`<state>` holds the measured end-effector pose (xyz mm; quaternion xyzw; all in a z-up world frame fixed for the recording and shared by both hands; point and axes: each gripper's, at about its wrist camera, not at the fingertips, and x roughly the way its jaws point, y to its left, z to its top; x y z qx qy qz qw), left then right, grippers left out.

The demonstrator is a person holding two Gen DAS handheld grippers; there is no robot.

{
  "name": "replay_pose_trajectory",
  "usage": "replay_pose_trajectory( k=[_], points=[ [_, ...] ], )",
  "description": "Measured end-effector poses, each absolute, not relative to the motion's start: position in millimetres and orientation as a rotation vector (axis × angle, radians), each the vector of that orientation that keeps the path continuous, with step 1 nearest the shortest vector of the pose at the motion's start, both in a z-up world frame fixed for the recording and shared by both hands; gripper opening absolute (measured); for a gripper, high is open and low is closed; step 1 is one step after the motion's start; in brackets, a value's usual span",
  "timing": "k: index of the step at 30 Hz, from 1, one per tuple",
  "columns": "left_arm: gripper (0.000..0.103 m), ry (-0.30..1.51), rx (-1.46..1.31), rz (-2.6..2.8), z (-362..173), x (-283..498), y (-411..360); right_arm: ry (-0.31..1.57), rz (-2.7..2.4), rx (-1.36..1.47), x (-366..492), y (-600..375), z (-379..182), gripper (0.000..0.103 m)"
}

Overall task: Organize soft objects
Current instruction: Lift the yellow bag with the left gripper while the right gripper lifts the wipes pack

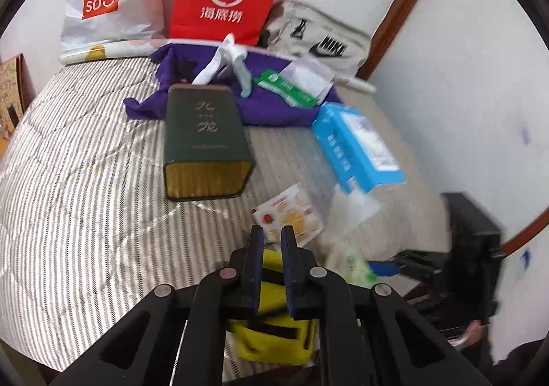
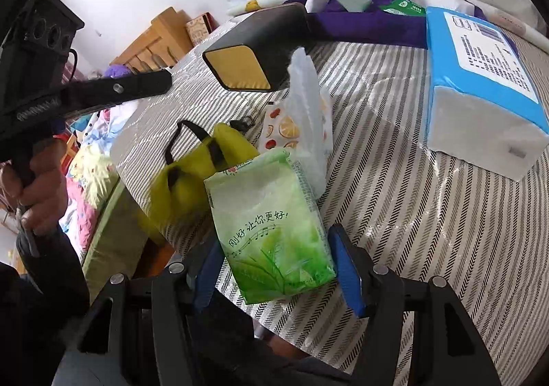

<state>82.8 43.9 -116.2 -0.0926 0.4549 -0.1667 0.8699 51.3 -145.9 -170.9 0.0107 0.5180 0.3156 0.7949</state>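
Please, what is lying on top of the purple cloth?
On the purple cloth lie white socks, a green packet and a clear plastic bag. The dark green tin overlaps its near edge. Anything under these is covered.

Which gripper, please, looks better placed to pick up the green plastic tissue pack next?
Right: the right gripper has open jaws either side of the green plastic tissue pack, while the left gripper is nearly closed.
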Motion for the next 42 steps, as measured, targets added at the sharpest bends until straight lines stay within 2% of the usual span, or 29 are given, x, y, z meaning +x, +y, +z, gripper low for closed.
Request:
replay_pose_trajectory(
  k=[5,7,8,9,11,14,16,17,18,19,20,21,27,34,42],
  points=[
    [0.011,1.068,-0.164,-0.386,-147.6,85.6,31.3,1.108,0.669,0.010,49.8,-145.1,-169.5,0.060],
    [0.019,1.077,-0.156,-0.398,-149.5,80.8,29.3,1.101,0.652,-0.017,49.6,-145.6,-168.1,0.060],
    [0.028,1.077,-0.142,-0.396,-149.6,78.1,28.1,1.098,0.644,-0.029,48.6,-145.4,-167.5,0.060],
    [0.042,1.071,-0.115,-0.387,-149.9,74.5,26.5,1.093,0.634,-0.045,50.2,-143.8,-166.9,0.060],
    [0.059,1.069,-0.071,-0.366,-154.1,70.8,22.3,1.084,0.621,-0.062,49.4,-145.4,-165.4,0.060],
    [0.059,1.099,-0.018,-0.331,-167.4,70.3,16.5,1.067,0.639,-0.044,49.1,-147.1,-162.1,0.059],
    [0.056,1.089,-0.005,-0.314,-173.3,71.1,13.6,1.053,0.675,-0.021,47.2,-148.4,-157.7,0.059],
    [0.037,1.066,0.003,-0.325,-172.4,70.4,12.1,1.032,0.693,-0.017,44.9,-148.4,-152.4,0.059],
    [0.027,1.075,-0.015,-0.346,-173.3,71.3,12.5,1.000,0.701,-0.022,40.0,-149.2,-145.6,0.059],
    [0.024,1.074,-0.027,-0.343,-172.6,73.2,14.4,0.965,0.701,-0.028,36.9,-150.8,-137.6,0.059],
    [0.014,1.068,-0.043,-0.341,-171.7,74.5,17.5,0.946,0.705,-0.022,35.7,-152.7,-131.3,0.059],
    [0.011,1.063,-0.057,-0.345,-170.5,75.7,21.2,0.936,0.709,-0.012,35.4,-154.5,-127.1,0.059],
    [0.007,1.013,-0.149,-0.321,-155.2,75.1,48.7,0.928,0.629,-0.026,39.6,-169.2,-117.3,0.059],
    [0.007,0.997,-0.289,-0.273,-152.7,81.4,89.1,1.021,0.365,-0.051,59.4,-209.9,-147.7,0.059],
    [0.007,0.996,-0.281,-0.264,-146.7,85.9,89.8,1.061,0.310,-0.028,62.1,-230.7,-164.9,0.059]
  ],
)
